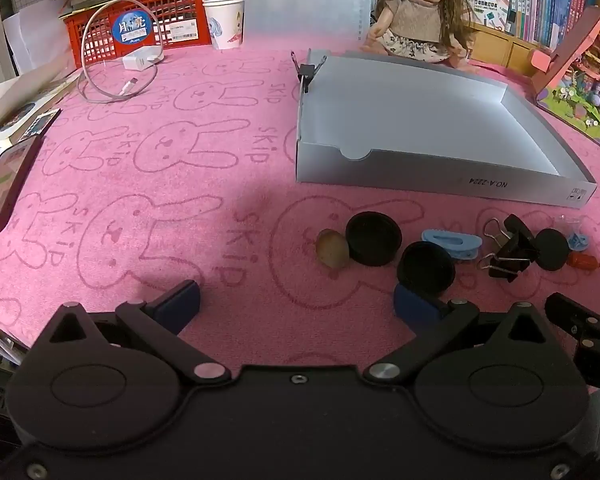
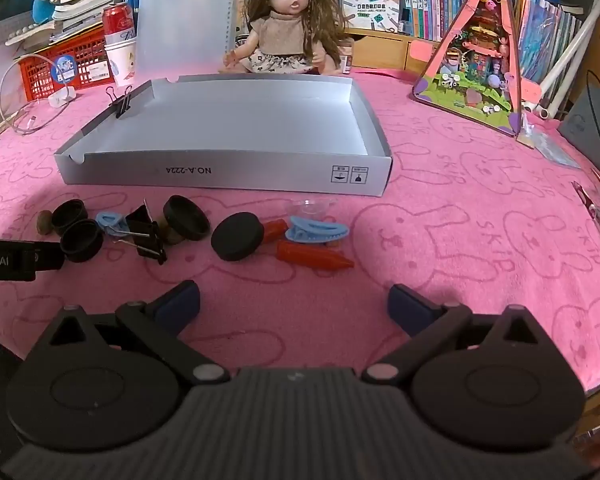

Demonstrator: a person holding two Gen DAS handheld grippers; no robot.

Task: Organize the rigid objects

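Observation:
A grey cardboard tray (image 1: 440,174) (image 2: 228,178) lies empty on the pink cloth. In front of it small objects lie in a row: black caps (image 1: 374,238) (image 2: 238,236), a brown nut (image 1: 332,249), blue clips (image 1: 452,242) (image 2: 316,231), black binder clips (image 1: 508,254) (image 2: 146,232), and red pieces (image 2: 314,257). My left gripper (image 1: 296,304) is open and empty, its right finger beside a black cap (image 1: 426,268). My right gripper (image 2: 294,304) is open and empty, just short of the red pieces.
A doll (image 2: 288,28) sits behind the tray. A binder clip (image 1: 306,70) grips the tray's far corner. A red basket (image 1: 140,20), cup, charger cable (image 1: 120,60) and phone (image 1: 4,184) are left. A pink triangular toy house (image 2: 480,52) stands right.

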